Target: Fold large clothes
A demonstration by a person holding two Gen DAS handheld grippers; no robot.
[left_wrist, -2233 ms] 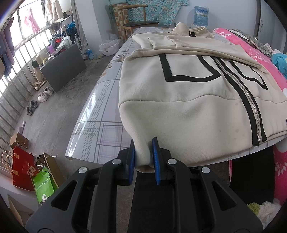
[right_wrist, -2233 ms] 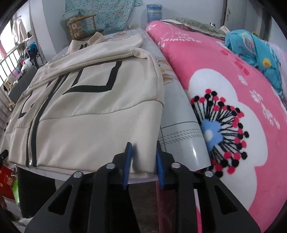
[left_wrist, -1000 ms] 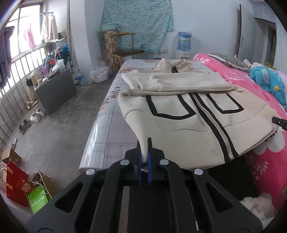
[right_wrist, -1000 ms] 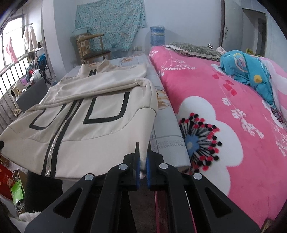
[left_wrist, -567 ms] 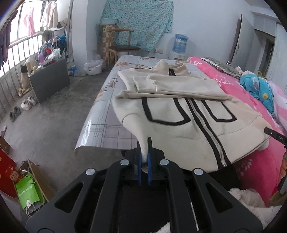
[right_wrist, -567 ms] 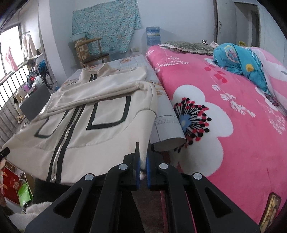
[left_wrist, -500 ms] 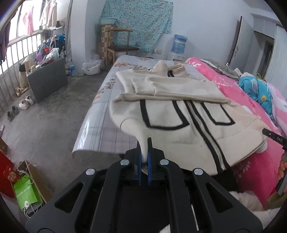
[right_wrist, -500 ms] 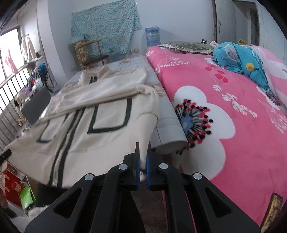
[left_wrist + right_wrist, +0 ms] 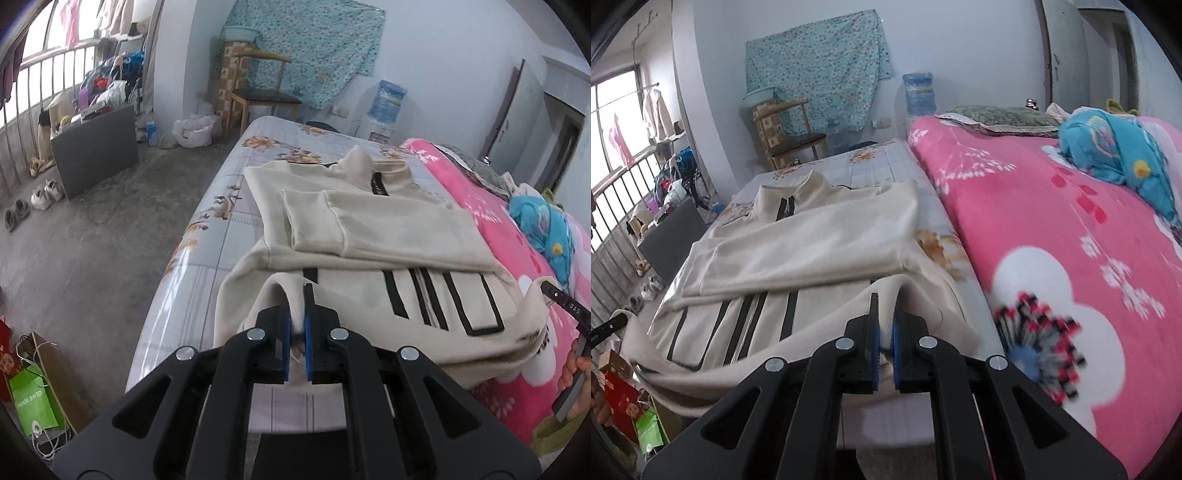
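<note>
So each hand-held gripper is clamped on a bottom corner of the cream jacket: left hand-held gripper point(image 9: 297, 325) on one corner, right hand-held gripper point(image 9: 884, 328) on the other. My guess is that holding both corners keeps the hem point(image 9: 827, 314) straight while it's lifted over toward the collar point(image 9: 373, 166). The sleeves point(image 9: 369, 229) lie folded across the chest, and the jacket point(image 9: 406, 295) lies on the floral-sheeted bed point(image 9: 221, 192), beside the pink blanket point(image 9: 1071, 240).
</note>
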